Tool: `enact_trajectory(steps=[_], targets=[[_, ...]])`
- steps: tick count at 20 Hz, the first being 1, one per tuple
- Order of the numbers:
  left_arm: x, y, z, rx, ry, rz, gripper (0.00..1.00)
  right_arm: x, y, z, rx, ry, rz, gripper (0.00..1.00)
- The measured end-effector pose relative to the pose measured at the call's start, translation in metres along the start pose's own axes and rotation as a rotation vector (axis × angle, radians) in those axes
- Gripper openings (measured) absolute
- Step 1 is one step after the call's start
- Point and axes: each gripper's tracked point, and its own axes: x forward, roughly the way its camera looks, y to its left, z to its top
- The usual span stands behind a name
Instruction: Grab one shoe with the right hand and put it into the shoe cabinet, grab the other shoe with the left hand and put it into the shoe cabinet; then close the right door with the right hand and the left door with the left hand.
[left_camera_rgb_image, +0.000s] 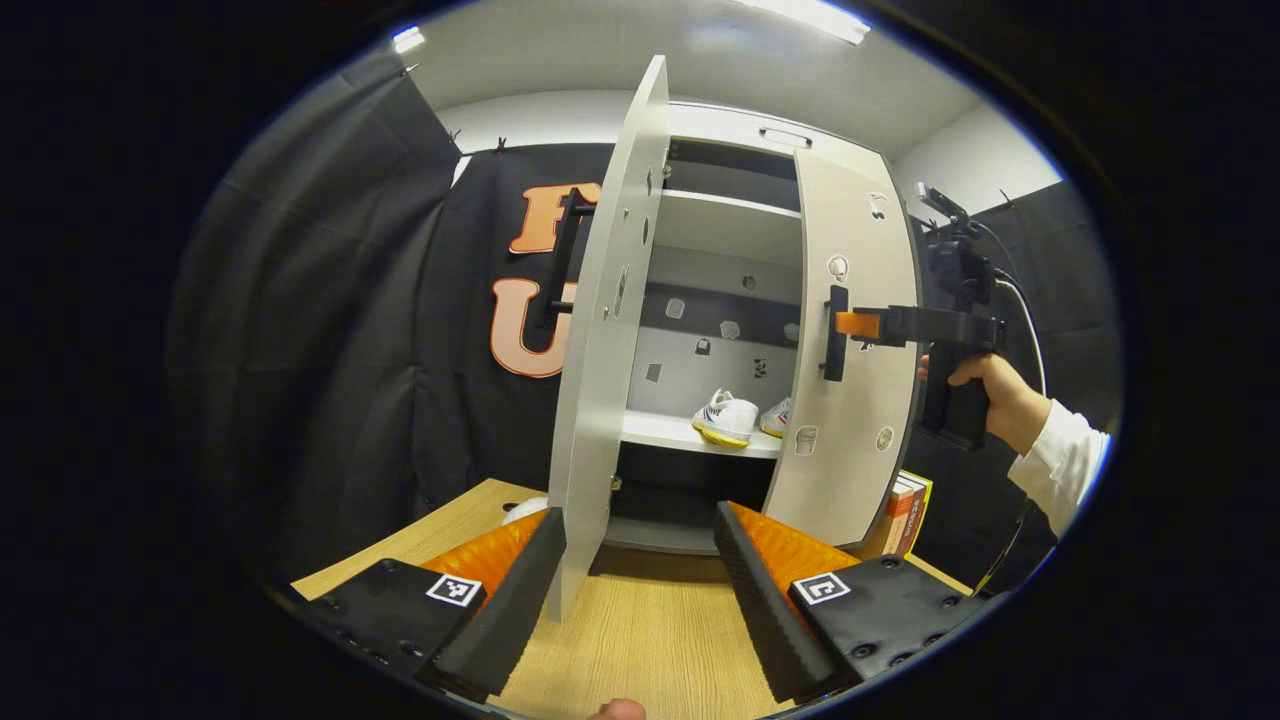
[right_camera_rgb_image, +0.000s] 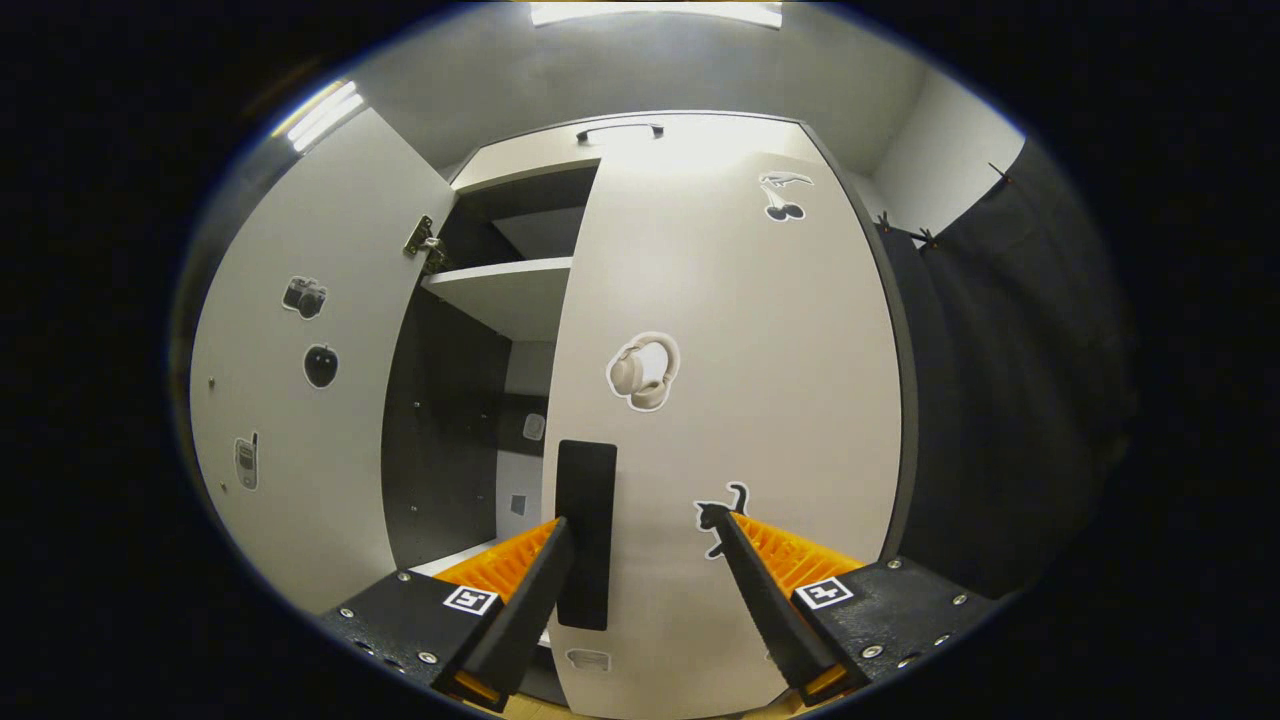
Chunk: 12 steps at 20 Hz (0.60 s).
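Our left claw (left_camera_rgb_image: 635, 560) hangs with its fingers spread apart over the wooden desk (left_camera_rgb_image: 650, 640), holding nothing, the edge of the open left door (left_camera_rgb_image: 610, 330) standing just before it. Past that door, both shoes (left_camera_rgb_image: 727, 417) sit side by side on a shelf (left_camera_rgb_image: 690, 437) inside the shoe cabinet (left_camera_rgb_image: 740, 130). Farther right, we see the right door (right_camera_rgb_image: 730, 400) partly swung in; our right claw (right_camera_rgb_image: 645, 555) is spread wide at its face, one finger beside the dark handle (right_camera_rgb_image: 586, 530), gripping nothing.
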Motion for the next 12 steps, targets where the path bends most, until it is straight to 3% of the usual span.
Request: enact_trajectory(steps=[6,12], targets=[[0.001,-0.003,0.0,-0.005,0.005,-0.015,0.97,-0.011,-0.006,0.012,-0.007,-0.005,-0.02,0.93],[0.005,-0.013,0.001,-0.019,0.013,-0.036,0.97,-0.083,-0.011,0.032,-0.033,-0.05,-0.017,0.94]])
